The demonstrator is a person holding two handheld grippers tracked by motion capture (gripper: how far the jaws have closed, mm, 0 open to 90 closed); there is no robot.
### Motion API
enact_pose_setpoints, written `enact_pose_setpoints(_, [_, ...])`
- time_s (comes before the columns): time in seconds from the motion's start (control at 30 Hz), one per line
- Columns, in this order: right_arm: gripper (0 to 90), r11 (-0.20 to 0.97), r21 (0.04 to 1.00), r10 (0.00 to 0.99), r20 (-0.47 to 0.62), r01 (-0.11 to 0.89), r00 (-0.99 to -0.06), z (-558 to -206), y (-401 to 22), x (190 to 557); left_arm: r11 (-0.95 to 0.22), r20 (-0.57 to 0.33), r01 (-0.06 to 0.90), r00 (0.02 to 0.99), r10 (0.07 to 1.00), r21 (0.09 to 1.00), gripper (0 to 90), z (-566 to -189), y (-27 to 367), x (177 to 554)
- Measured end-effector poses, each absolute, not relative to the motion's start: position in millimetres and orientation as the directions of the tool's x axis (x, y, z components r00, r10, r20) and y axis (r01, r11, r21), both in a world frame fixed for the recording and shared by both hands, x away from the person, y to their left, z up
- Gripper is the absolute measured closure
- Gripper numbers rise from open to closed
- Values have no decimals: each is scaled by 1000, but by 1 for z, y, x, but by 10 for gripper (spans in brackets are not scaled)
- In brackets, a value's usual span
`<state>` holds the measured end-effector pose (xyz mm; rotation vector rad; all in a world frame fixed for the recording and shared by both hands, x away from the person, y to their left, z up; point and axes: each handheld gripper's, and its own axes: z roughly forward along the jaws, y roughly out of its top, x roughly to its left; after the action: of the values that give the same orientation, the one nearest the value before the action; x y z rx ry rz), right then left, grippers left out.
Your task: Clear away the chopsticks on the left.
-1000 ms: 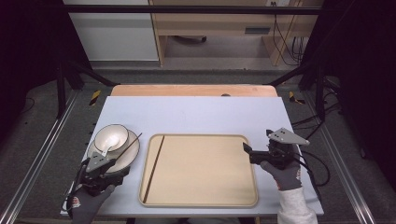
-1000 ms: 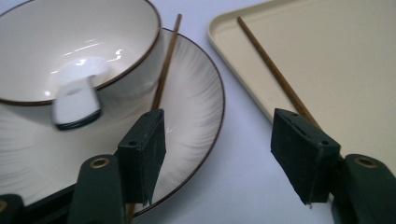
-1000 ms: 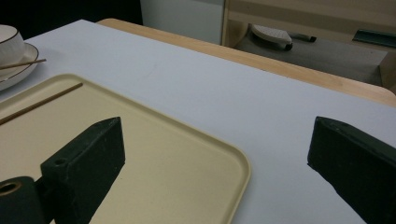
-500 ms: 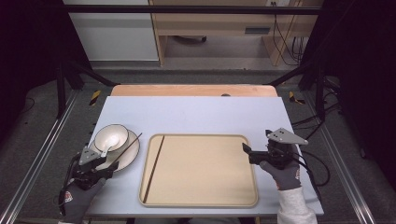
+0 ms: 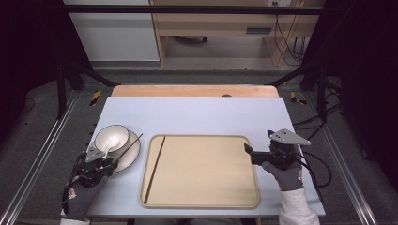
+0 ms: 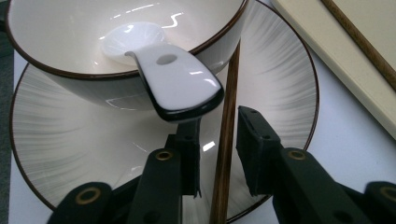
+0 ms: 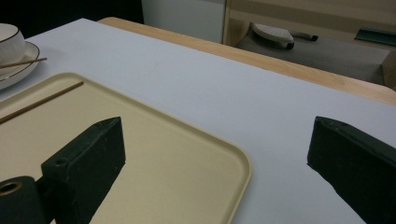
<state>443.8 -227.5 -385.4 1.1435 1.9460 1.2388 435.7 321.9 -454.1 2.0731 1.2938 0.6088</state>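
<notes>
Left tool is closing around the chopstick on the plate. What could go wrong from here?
1. The left tool has been closing with the chopstick between its jaws but not visibly clamped, so the thin stick might roll or slip out.
2. The spoon handle overhangs the bowl rim just above the jaws; lifting could knock it and tip the spoon out.
3. The chopstick leans against the bowl on the plate; pulling it may drag or jolt the bowl.

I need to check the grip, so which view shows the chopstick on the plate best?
The left gripper view: the chopstick runs close up between the left gripper's jaws, with gaps either side. The high view shows a thin line; the right gripper view, a far-off tip.
</notes>
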Motion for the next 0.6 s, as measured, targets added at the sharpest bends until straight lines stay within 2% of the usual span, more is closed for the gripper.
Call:
enact_pose_setpoints(0.27, [44,216,907,877,-17,361,-480,-386,-227,444,-338,51,631,427,903,698,803,-455,318,436])
enact_pose_setpoints(0.6, [44,222,904,877,-21,366,-480,-387,-225,445,-345,47,631,438,898,695,829,-452,313,433])
